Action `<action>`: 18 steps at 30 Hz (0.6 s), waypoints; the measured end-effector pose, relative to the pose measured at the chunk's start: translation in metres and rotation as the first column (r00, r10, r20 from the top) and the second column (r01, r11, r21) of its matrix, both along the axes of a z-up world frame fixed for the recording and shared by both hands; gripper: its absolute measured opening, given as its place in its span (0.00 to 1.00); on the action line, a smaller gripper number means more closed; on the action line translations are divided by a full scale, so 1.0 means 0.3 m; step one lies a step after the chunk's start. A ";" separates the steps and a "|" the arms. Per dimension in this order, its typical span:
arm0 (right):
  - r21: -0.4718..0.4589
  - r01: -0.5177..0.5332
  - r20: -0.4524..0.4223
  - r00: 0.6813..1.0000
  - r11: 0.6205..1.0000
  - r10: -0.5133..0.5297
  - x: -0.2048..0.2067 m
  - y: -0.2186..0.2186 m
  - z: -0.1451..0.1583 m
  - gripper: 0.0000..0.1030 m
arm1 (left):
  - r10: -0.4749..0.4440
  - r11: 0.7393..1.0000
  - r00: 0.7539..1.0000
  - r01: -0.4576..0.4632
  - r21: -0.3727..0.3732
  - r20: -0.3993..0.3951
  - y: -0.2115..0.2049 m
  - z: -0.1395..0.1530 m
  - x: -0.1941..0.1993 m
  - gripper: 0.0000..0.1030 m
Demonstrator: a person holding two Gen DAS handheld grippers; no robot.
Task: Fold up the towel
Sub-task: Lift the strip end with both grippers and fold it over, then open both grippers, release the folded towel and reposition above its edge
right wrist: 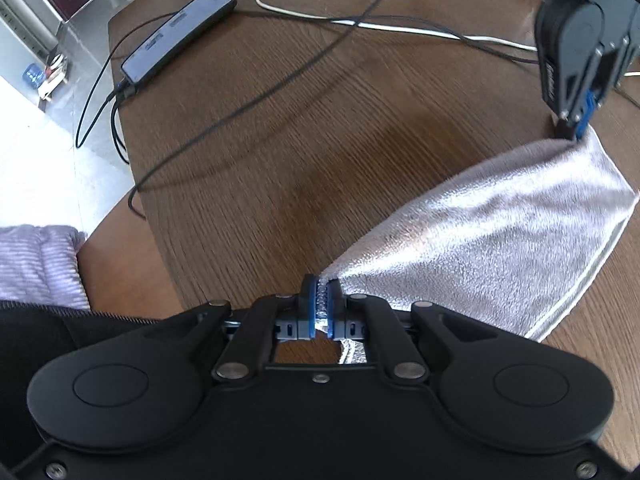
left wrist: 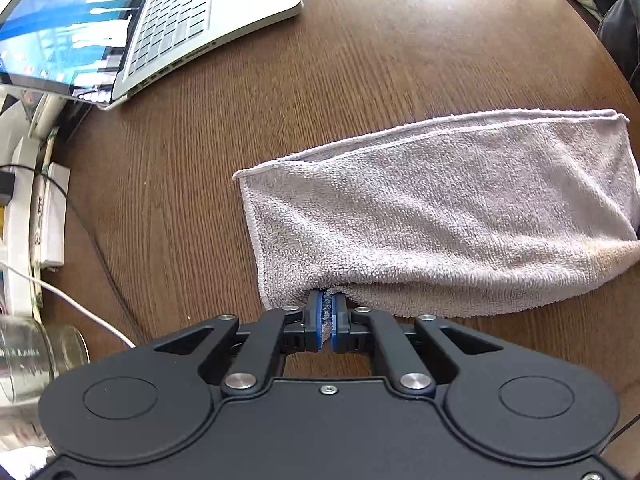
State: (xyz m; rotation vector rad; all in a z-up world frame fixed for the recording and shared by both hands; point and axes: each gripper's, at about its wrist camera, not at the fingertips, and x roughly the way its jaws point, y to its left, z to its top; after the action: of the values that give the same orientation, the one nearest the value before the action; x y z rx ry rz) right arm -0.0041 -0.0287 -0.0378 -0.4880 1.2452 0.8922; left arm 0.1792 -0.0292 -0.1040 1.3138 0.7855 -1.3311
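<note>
Left tongs [left wrist: 329, 312]: the blue pads are closed on a bunch of the towel [left wrist: 440, 216] at its near folded edge. The cloth is pinched between the pads and no gap shows other than the fabric itself.

Right tongs [right wrist: 322, 312]: the blue pads are likewise clamped on towel fabric, with a small tail of cloth hanging below the pads inside the linkage frame.

Towel position: the pale grey terry towel is folded double. In the left wrist view it spreads forward and to the right of the left tongs, with its two hemmed edges stacked at the far side. Its far portion lies on the brown wood-grain table [left wrist: 280, 120]; the near fold is drawn up to the pads. In the right wrist view the towel [right wrist: 500, 240] stretches from the right tongs forward and to the right, up to the left tongs [right wrist: 582, 124], which grip its far corner above the table [right wrist: 300, 140].

Surroundings, left wrist view: an open laptop [left wrist: 120, 28] lies far forward and to the left of the tongs. A white cable [left wrist: 72, 300] and a clear glass jar [left wrist: 36, 352] sit at the near left.

Surroundings, right wrist view: a dark phone [right wrist: 180, 36] with a plugged-in cord lies far forward and to the left. A black cable [right wrist: 256, 96] and a white cable [right wrist: 360, 20] cross the table ahead of the tongs.
</note>
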 end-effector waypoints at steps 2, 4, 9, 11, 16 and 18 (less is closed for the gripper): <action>0.001 0.020 -0.001 1.000 1.000 -0.020 0.000 -0.003 0.002 0.09 | 0.007 1.000 1.000 -0.007 0.001 0.003 0.003 -0.002 -0.002 0.04; 0.003 0.025 0.003 1.000 1.000 -0.025 -0.004 -0.004 0.007 0.27 | 0.012 1.000 1.000 -0.012 0.001 0.019 0.008 -0.003 -0.010 0.06; 0.001 -0.054 0.051 0.997 0.999 0.054 -0.044 -0.003 0.043 0.62 | 0.019 0.999 0.996 -0.016 -0.032 0.088 0.058 0.025 -0.063 0.40; -0.004 -0.103 0.098 0.990 0.995 0.103 -0.063 -0.023 0.063 0.73 | 0.040 0.997 0.995 -0.035 -0.062 0.086 0.094 0.051 -0.087 0.64; -0.041 -0.262 0.142 0.954 0.964 0.265 -0.089 -0.090 0.084 0.73 | 0.127 0.985 0.991 -0.122 -0.120 0.033 0.166 0.107 -0.178 0.91; -0.066 -0.330 0.126 0.934 0.942 0.336 -0.092 -0.115 0.073 0.73 | 0.144 0.983 0.989 -0.142 -0.117 0.012 0.184 0.112 -0.226 0.92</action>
State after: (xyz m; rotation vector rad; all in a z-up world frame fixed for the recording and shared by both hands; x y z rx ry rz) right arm -0.0316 -0.0631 -0.0158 -0.7997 1.0751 1.0983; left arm 0.1114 0.0260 -0.0704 1.1561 0.7622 -1.2287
